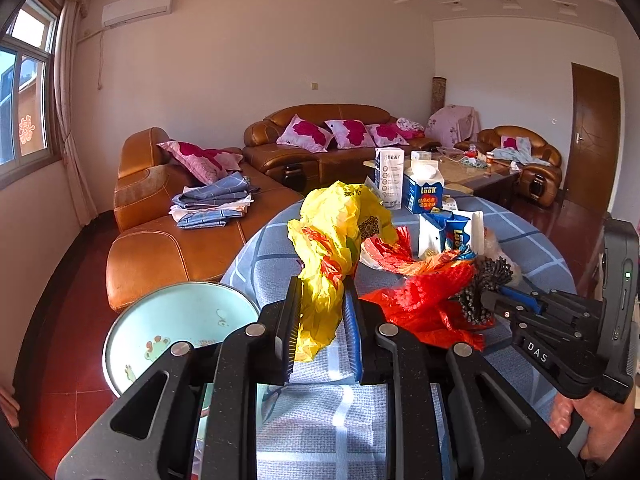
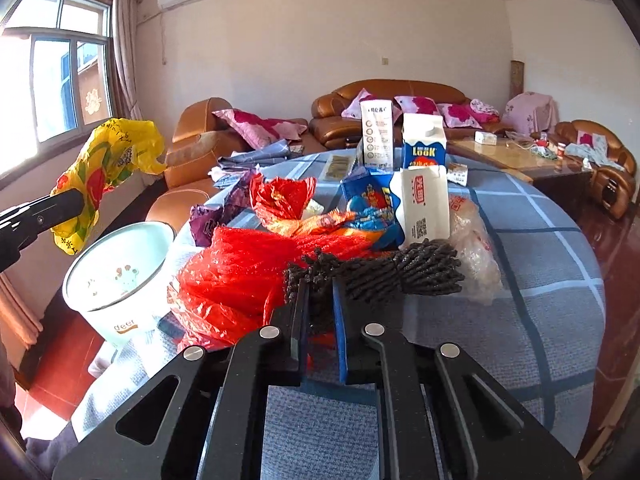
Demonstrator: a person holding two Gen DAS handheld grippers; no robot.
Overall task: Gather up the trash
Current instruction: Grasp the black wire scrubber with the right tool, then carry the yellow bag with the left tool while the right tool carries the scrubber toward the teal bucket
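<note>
My left gripper (image 1: 322, 300) is shut on a crumpled yellow plastic bag (image 1: 336, 232) and holds it up above the table edge; the bag also shows at the left of the right wrist view (image 2: 108, 168). My right gripper (image 2: 318, 304) is shut on a bundle of black cord (image 2: 380, 270), which lies on the blue checked tablecloth (image 2: 540, 280) against a red plastic bag (image 2: 240, 276). The right gripper and cord also show in the left wrist view (image 1: 486, 286). A pale green bin (image 2: 120, 276) stands beside the table, below the yellow bag.
More trash sits mid-table: a red-orange wrapper (image 2: 280, 200), a purple wrapper (image 2: 208, 220), blue snack packets (image 2: 368, 204), a clear bag (image 2: 474, 240), a white carton (image 2: 426, 204), a blue LOOK milk carton (image 2: 424, 144) and a tall white box (image 2: 376, 132). Leather sofas stand behind.
</note>
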